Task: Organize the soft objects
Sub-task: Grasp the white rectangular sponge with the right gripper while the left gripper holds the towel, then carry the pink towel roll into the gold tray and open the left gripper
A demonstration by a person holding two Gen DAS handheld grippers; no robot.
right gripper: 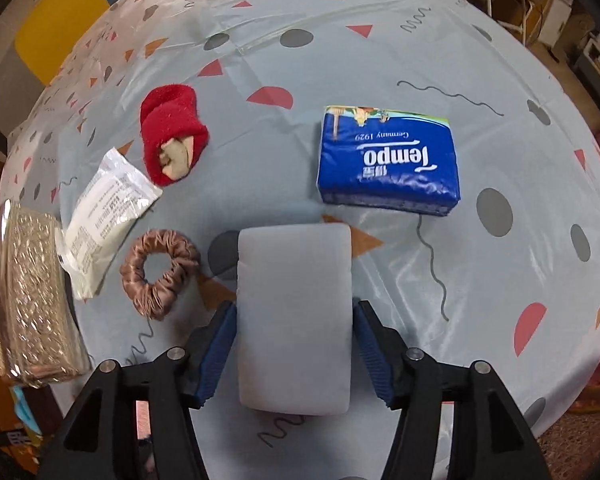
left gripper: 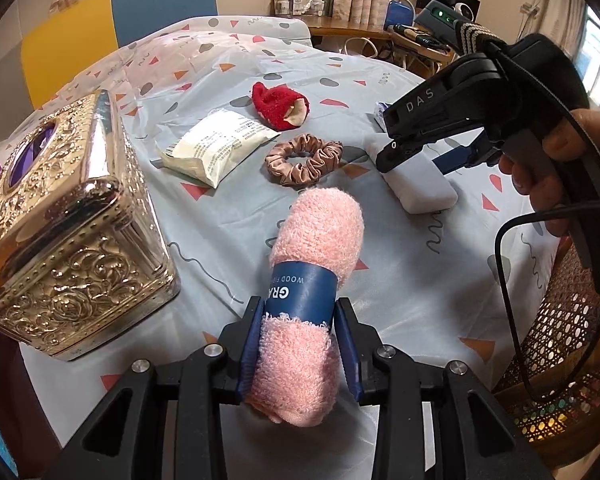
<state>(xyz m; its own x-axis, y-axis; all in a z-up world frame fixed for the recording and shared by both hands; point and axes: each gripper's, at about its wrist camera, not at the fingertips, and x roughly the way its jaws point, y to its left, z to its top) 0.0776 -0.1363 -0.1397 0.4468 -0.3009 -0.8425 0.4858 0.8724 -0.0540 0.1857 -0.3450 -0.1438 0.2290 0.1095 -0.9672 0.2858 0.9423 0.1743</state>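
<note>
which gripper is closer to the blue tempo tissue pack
Right. The right gripper straddles the white sponge block, just short of the Tempo tissue pack. The left gripper holds the pink rolled towel, farther away.

Counted: one pink rolled towel (left gripper: 312, 280), one red sock (right gripper: 172, 132), one scrunchie (right gripper: 160, 274), one white sponge (right gripper: 294, 320), one tissue pack (right gripper: 388, 160), one white sachet (right gripper: 108, 216), one gold box (left gripper: 68, 224).

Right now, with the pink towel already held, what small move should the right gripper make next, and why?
Probably close the right gripper on the white sponge block. Its blue fingers straddle the block on both sides with small gaps showing, and the block lies flat on the tablecloth. The left gripper is already shut on the pink towel roll.
</note>
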